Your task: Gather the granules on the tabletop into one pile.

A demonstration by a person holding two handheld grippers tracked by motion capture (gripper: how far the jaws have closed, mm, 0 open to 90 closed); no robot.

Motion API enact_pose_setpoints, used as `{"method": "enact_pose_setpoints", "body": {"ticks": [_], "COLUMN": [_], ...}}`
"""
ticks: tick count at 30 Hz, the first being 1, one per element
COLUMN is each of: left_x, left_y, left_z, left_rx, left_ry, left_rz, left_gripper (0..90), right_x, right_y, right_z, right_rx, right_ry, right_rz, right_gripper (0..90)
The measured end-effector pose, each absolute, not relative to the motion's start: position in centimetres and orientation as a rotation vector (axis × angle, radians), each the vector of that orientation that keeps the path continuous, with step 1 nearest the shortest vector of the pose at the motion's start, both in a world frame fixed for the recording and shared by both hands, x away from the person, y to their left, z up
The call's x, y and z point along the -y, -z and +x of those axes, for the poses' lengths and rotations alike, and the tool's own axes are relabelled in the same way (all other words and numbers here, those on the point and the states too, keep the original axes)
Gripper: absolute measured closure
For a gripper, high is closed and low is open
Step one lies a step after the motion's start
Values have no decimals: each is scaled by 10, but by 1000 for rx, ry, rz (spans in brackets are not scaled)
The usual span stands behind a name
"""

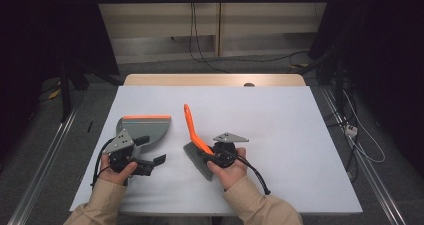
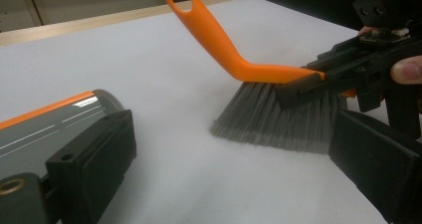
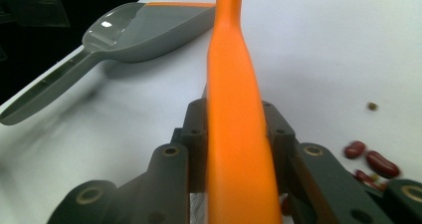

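A brush with an orange handle [image 1: 191, 126] and grey bristles [image 1: 194, 159] stands on the white table, bristles down. My right gripper [image 1: 207, 154] is shut on the base of that handle [image 3: 234, 109], one jaw on each side of it. In the left gripper view the bristles [image 2: 268, 117] touch the sheet. A grey dustpan with an orange lip [image 1: 145, 127] lies flat to the left, its handle [image 3: 45, 92] free on the table. My left gripper [image 1: 151, 151] sits by the dustpan [image 2: 45, 129], jaws wide open with nothing gripped, pointing toward the brush.
Several red beans [image 3: 374, 163] and a small brownish speck [image 3: 372, 106] lie on the sheet close to the right gripper. The white sheet [image 1: 280, 120] covers a wooden table whose far edge [image 1: 215, 80] shows. Dark stands and cables surround the table.
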State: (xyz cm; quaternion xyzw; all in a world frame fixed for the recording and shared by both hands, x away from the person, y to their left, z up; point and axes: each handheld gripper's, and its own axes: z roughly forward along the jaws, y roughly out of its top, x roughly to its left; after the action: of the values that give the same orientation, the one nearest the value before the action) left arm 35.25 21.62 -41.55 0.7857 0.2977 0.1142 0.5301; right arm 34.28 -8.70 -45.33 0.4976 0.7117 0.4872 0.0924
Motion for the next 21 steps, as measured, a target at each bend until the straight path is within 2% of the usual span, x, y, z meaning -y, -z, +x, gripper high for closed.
{"method": "enact_pose_setpoints", "body": {"ticks": [21], "left_x": [-213], "left_y": [418], "left_z": [352], "left_rx": [-710], "left_ry": [-267], "left_rz": [1891], "left_gripper": [47], "right_x": [123], "right_y": [453], "right_z": [338], "right_rx": [-2057], "right_ry": [-1394], "right_rz": [1515], "right_gripper": [706]}}
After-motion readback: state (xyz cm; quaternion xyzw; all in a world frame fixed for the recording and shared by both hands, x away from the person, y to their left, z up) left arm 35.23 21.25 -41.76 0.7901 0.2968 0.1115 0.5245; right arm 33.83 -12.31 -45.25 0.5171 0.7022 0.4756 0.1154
